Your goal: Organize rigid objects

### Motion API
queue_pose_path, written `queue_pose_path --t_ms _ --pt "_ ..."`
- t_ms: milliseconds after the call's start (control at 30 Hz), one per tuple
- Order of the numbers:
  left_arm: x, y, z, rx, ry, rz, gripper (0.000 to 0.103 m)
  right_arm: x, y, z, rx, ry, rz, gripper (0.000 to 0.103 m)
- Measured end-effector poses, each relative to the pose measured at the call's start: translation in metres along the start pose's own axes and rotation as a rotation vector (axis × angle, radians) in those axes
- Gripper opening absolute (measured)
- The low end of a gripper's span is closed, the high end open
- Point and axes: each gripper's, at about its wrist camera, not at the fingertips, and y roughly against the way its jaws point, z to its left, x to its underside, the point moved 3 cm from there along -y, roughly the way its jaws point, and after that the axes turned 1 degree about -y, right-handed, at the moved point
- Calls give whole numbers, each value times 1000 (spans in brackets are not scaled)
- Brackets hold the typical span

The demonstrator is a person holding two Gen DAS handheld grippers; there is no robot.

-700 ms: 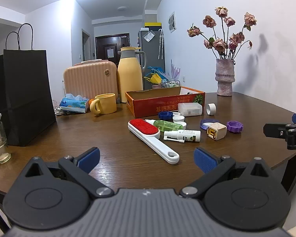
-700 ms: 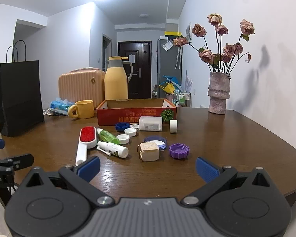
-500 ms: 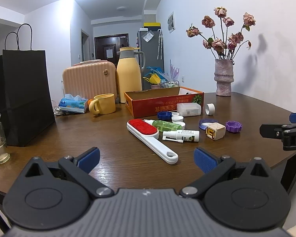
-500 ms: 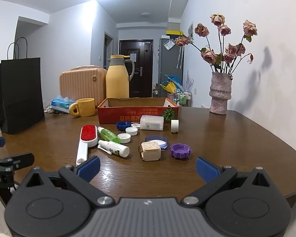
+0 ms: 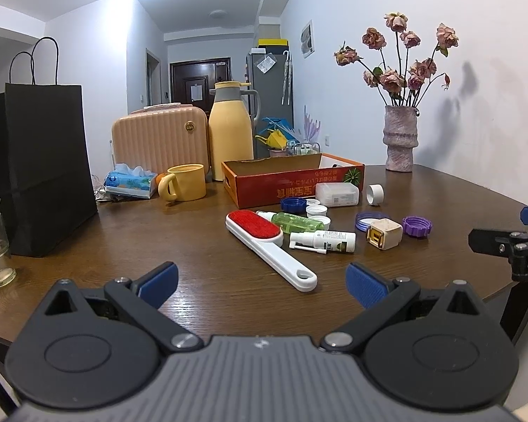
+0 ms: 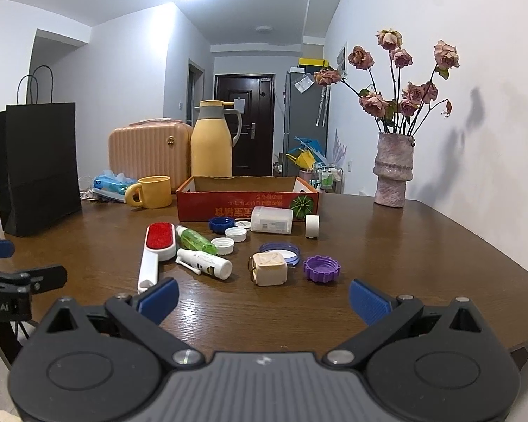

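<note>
Your loose bits sit mid-desk, just in front of the red cardboard box (image 6: 246,202), which is toward the far edge. The lint brush (image 5: 264,242) is long, stiff and light, so pinch the white handle, not the red pad. The white spray bottle (image 6: 207,263) and green bottle (image 6: 195,241) are round and smooth and will probably roll or slip; go across the body. The beige cube (image 6: 269,269) looks easy. The purple cap (image 6: 322,269) is shallow, so take it by the rim. Left gripper (image 5: 260,281) and right gripper (image 6: 262,297) both hover over the near edge, jaws spread wide, nothing in them.
</note>
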Motion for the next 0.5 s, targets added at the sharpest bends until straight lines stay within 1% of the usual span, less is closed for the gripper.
queue_pose_path --t_ms 233,500 --pt "-1 0 -3 4 -2 -3 103 0 6 0 -3 5 -17 103" --pt "-1 1 -4 5 -2 -3 103 1 6 2 -14 8 -17 103"
